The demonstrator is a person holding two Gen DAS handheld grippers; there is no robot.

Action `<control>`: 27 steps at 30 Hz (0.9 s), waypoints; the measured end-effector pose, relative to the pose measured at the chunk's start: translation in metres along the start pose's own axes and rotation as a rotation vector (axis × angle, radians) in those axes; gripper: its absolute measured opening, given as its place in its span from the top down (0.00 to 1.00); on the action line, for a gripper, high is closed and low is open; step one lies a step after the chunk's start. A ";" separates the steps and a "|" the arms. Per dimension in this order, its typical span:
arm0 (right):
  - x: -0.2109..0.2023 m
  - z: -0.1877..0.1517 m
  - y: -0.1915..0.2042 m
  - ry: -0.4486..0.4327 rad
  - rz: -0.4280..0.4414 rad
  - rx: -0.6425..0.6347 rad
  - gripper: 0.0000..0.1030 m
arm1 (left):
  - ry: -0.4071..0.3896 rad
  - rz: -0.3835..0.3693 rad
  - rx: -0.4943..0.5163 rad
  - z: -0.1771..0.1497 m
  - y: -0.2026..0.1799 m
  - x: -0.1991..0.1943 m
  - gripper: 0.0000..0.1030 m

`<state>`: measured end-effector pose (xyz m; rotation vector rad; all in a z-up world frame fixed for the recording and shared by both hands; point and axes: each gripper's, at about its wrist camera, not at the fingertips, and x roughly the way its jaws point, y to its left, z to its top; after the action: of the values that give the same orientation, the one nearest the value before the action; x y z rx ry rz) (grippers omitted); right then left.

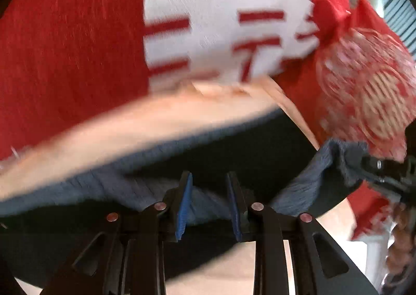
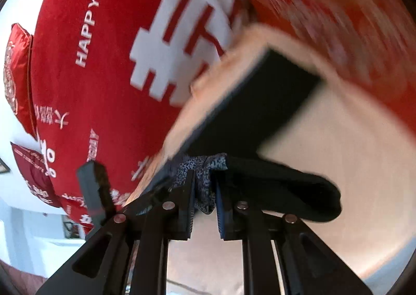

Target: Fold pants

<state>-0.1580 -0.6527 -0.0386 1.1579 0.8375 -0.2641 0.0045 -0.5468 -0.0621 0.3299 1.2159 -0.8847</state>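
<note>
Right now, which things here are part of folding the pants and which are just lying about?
Part of the job:
- dark pants
- left gripper, jaws shut on the pants
- right gripper, jaws shut on the pants

Just lying about:
- big red cushion with white lettering
- red patterned pillow
- pale sheet underneath

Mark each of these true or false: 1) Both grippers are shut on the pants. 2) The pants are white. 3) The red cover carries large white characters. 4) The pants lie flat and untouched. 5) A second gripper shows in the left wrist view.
1) True: the left gripper and right gripper each pinch the pants.
2) False: they are dark blue.
3) True: the red cover bears big white characters.
4) False: they hang lifted between the grippers.
5) True: it shows at the right edge, gripping fabric.
</note>
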 end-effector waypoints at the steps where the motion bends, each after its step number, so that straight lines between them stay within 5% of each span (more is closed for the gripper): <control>1: 0.000 0.015 -0.004 -0.001 -0.017 -0.014 0.85 | -0.004 0.018 -0.008 0.006 0.003 0.002 0.69; 3: 0.023 0.051 0.000 0.009 -0.048 -0.039 0.85 | -0.019 0.063 -0.040 0.013 0.014 -0.001 0.31; 4: 0.032 0.064 0.000 0.021 -0.065 -0.050 0.81 | -0.042 0.097 -0.059 0.013 0.022 -0.005 0.28; 6: 0.044 0.081 0.001 0.032 -0.161 -0.094 0.78 | -0.044 0.155 -0.066 0.006 0.037 -0.011 0.28; 8: 0.044 0.083 0.010 0.012 -0.223 -0.166 0.55 | -0.016 0.210 -0.074 -0.010 0.054 -0.012 0.28; 10: 0.040 0.071 0.012 0.012 -0.228 -0.196 0.44 | 0.029 0.267 -0.088 -0.031 0.071 -0.009 0.28; 16: 0.043 0.026 -0.048 0.069 -0.397 -0.042 0.44 | 0.155 0.387 -0.178 -0.083 0.115 0.012 0.28; 18: 0.048 0.025 -0.073 0.062 -0.408 0.044 0.44 | 0.171 0.402 -0.202 -0.090 0.122 0.018 0.28; 19: 0.051 0.026 -0.079 0.053 -0.404 0.063 0.56 | 0.164 0.400 -0.213 -0.091 0.124 0.018 0.28; 20: 0.054 0.030 -0.081 0.055 -0.402 0.072 0.89 | 0.153 0.409 -0.212 -0.091 0.125 0.019 0.26; 24: 0.049 0.038 -0.043 -0.015 -0.419 -0.103 0.91 | 0.162 0.450 -0.206 -0.086 0.127 0.023 0.16; 27: 0.057 0.034 -0.067 0.101 -0.482 -0.004 0.86 | 0.159 0.444 -0.208 -0.075 0.124 0.012 0.16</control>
<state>-0.1436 -0.6971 -0.1202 0.9583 1.2022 -0.6020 0.0464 -0.4241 -0.1276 0.4854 1.3010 -0.3514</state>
